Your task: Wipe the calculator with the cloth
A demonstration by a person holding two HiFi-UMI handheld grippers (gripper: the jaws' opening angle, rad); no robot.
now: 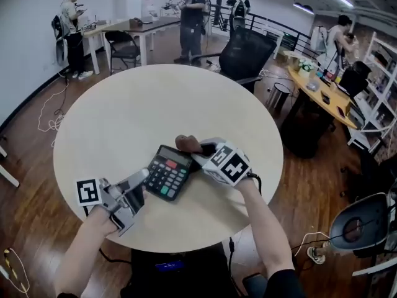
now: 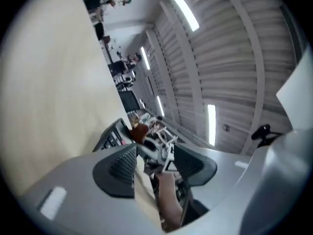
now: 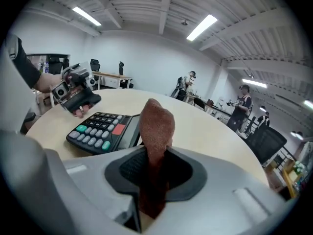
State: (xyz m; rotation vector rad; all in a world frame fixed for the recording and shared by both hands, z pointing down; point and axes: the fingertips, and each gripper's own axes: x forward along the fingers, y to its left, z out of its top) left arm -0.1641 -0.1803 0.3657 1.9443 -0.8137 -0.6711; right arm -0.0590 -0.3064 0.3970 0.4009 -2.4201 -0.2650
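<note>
Your right tool (image 3: 155, 173) pinches the limp rust-brown cloth (image 3: 156, 126); the black plastic calculator (image 3: 100, 129) just left of it looks light and slide-prone, so brace its edge with your empty, half-open left tool (image 1: 138, 182).

One round table (image 1: 124, 117) is carrying one calculator (image 1: 166, 171) and one brown cloth (image 1: 187, 143). Two grippers are reaching in over its near edge, the left gripper (image 1: 138, 185) and the right gripper (image 1: 200, 151). Far off, at least four people (image 1: 192, 17) are standing or leaning at desks, and three office chairs (image 1: 248, 54) are sitting around, two far and one near right.
</note>
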